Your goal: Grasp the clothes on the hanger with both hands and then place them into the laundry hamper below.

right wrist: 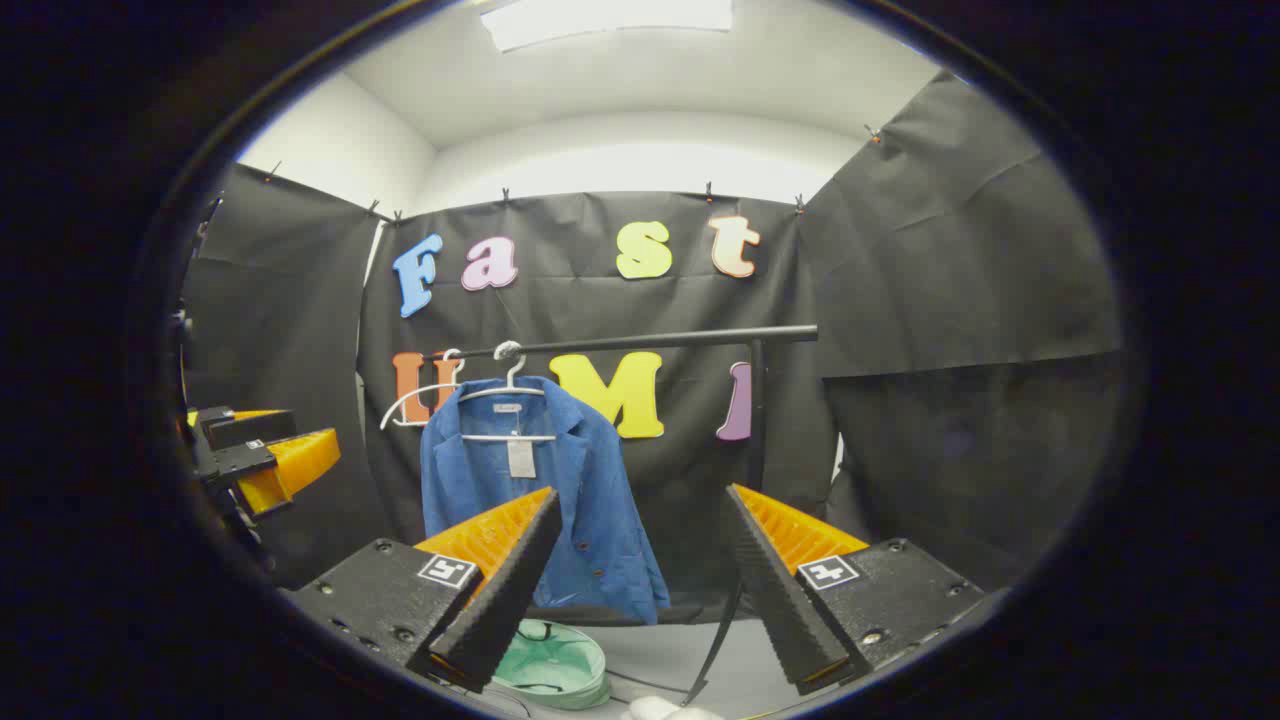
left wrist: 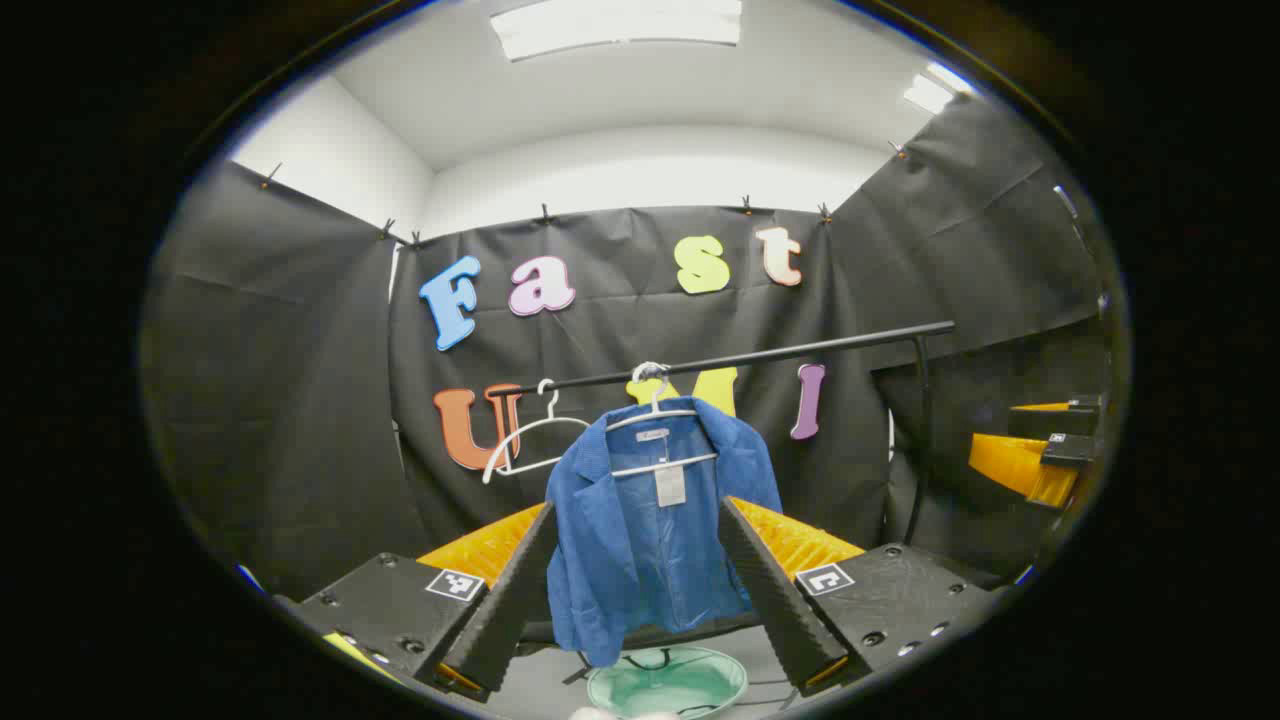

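blue jacket (left wrist: 655,530) hanging on a white hanger (left wrist: 655,435) from the black rail (left wrist: 740,358), open at the front, above the green laundry hamper (left wrist: 667,683) on the floor. left hand-held gripper (left wrist: 640,590) spread wide, fingers apart and short of the cloth. right hand-held gripper (right wrist: 640,585) likewise wide apart, gripping nothing, jacket off to its left. empty second hanger (left wrist: 525,440) just beside the jacket.
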The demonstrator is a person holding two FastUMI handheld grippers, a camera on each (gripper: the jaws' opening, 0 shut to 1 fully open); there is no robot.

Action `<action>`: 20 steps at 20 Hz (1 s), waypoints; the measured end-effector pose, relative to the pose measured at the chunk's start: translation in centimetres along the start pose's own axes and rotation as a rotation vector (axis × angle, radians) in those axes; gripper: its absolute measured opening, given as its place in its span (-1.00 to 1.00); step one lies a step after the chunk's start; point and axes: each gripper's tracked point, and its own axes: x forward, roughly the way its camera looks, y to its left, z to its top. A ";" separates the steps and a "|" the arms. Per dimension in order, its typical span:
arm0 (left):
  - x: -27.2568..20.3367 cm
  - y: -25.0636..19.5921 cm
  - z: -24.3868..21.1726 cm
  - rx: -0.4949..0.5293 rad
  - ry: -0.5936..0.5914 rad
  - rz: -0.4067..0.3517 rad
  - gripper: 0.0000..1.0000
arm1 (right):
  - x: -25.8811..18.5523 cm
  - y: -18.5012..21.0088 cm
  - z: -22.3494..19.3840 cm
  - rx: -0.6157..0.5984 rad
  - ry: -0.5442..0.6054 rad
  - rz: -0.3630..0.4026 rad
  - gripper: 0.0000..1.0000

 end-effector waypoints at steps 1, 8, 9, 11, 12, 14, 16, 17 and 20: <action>-0.1 0.0 0.0 -0.001 0.001 0.001 0.97 | 0.0 0.1 0.3 -0.004 -0.002 -0.002 1.00; 0.2 1.2 -0.7 -0.010 0.020 0.017 0.96 | 0.3 0.9 1.1 -0.002 -0.019 -0.005 1.00; 0.2 1.3 -0.6 -0.011 0.021 0.017 0.97 | 0.4 1.0 1.0 0.002 -0.013 -0.002 1.00; 0.3 1.7 -0.6 -0.007 0.021 0.020 0.96 | 0.5 1.1 0.8 0.003 -0.007 -0.004 1.00; 0.3 1.8 -0.7 0.000 0.022 0.016 0.97 | 0.6 1.3 0.6 0.005 -0.004 -0.005 1.00; 0.4 2.1 -0.9 0.015 0.023 0.016 0.97 | 0.7 1.6 0.0 0.008 0.005 -0.006 1.00; 0.5 2.4 -1.2 0.019 0.026 0.010 0.97 | 0.8 1.7 -0.5 0.007 0.013 -0.015 1.00; 0.4 2.4 -1.3 0.020 0.028 0.008 0.96 | 0.8 1.9 -0.6 0.006 0.017 -0.017 1.00; 0.2 3.0 -1.6 0.023 0.023 0.004 0.97 | 0.8 2.6 -1.2 0.006 0.020 -0.018 1.00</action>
